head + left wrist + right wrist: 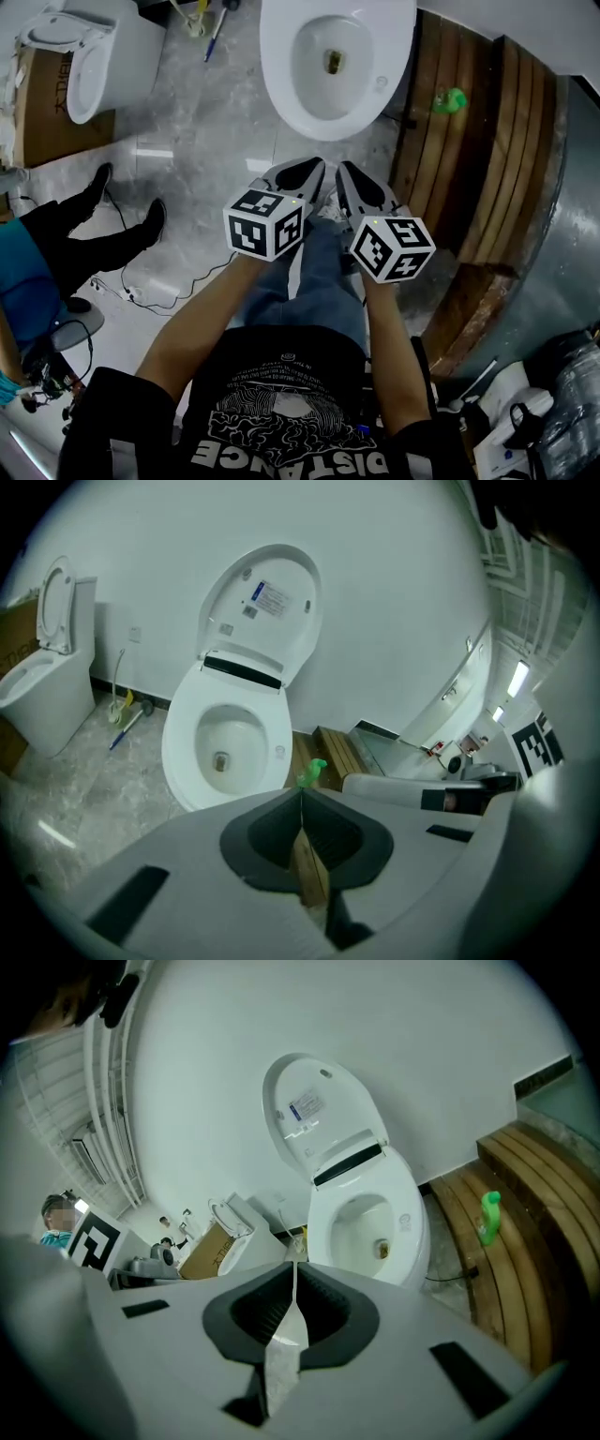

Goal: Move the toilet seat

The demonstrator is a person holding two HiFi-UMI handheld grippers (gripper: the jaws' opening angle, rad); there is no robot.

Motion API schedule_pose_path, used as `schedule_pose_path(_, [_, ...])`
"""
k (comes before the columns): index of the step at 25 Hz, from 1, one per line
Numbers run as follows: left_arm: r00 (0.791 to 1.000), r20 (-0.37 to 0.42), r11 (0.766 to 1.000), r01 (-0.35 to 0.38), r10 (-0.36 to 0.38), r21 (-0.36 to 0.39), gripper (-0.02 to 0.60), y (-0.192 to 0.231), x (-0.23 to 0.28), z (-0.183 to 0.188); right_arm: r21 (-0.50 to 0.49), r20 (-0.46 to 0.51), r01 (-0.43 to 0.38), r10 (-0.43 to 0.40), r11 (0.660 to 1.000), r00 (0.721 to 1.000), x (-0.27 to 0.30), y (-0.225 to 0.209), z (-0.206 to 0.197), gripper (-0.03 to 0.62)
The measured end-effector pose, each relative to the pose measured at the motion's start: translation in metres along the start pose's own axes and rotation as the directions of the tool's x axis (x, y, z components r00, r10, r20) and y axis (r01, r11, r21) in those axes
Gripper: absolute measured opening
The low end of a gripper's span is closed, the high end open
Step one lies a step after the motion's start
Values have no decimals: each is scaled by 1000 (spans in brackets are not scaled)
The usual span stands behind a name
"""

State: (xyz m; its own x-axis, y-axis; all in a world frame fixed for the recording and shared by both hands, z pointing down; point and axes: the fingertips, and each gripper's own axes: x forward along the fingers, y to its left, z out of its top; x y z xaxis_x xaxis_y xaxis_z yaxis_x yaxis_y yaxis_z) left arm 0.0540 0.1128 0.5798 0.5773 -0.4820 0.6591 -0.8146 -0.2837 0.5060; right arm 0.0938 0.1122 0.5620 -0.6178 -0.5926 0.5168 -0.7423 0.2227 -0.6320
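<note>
Okay so the left hand-held gripper (317, 166) and the right hand-held gripper (343, 170) are both pinched fully closed with nothing in them, side by side above the floor (187, 122) and a bit short of the toilet bowl (281, 94). The toilet seat (221, 611) is flipped up behind the bowl, and it looks like it's leaning on the lid (269, 599) against the wall (375, 592). My guess is it's stiff, slick plastic, fairly light, so I'd pinch its top edge and ease it down instead of letting it slam.
</note>
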Motion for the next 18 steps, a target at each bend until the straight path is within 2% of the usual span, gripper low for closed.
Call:
schedule_pose_path(5, [1000,-21,992,14,-17,-128,14,42,32,-18,56,-24,-15,16,998,1000,34,-23,-21,22])
schedule_pose_path(15, [999,-13,955,41,-47,-294,18,114,80,-62,154,-8,-2,3,988,1000,88,-73,-64,25])
schedule_pose_path(16, [998,-9,947,51,-56,-316,34,120,84,-66,179,1,1,-1,984,1000,93,-79,-68,25])
schedule_pose_path(18, [996,0,928,81,-87,-365,108,130,92,-72,236,19,4,-9,972,1000,103,-88,-75,43])
